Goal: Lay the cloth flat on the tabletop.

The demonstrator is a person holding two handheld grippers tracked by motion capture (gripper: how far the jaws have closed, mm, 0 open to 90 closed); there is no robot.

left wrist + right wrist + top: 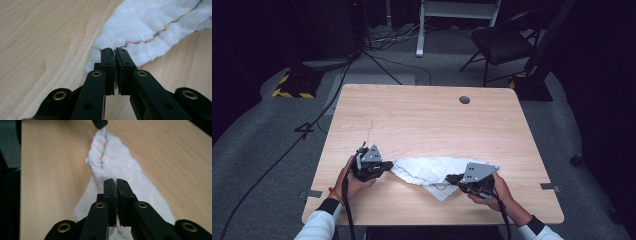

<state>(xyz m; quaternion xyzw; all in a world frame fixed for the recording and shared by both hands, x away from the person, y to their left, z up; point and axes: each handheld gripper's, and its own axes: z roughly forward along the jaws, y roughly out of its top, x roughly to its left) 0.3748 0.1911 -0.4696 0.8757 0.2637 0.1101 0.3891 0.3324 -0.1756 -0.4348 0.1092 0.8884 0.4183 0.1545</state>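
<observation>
Wooden counter [422, 120], near edge: white cloth [429, 170] lies crumpled between my grippers. Left gripper [388, 165] clenched on its corner, right gripper [451, 177] clenched on the opposite end. Grasping done; spreading or folding remains, I judge.

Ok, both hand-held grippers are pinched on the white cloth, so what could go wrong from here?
The left hand-held gripper pinches only the cloth's thin stitched edge, so a pull could slip it free. The right hand-held gripper bites a bunched fold, so the cloth may lift twisted. The cloth also lies near the table's front edge and could slide off if dropped.
</observation>
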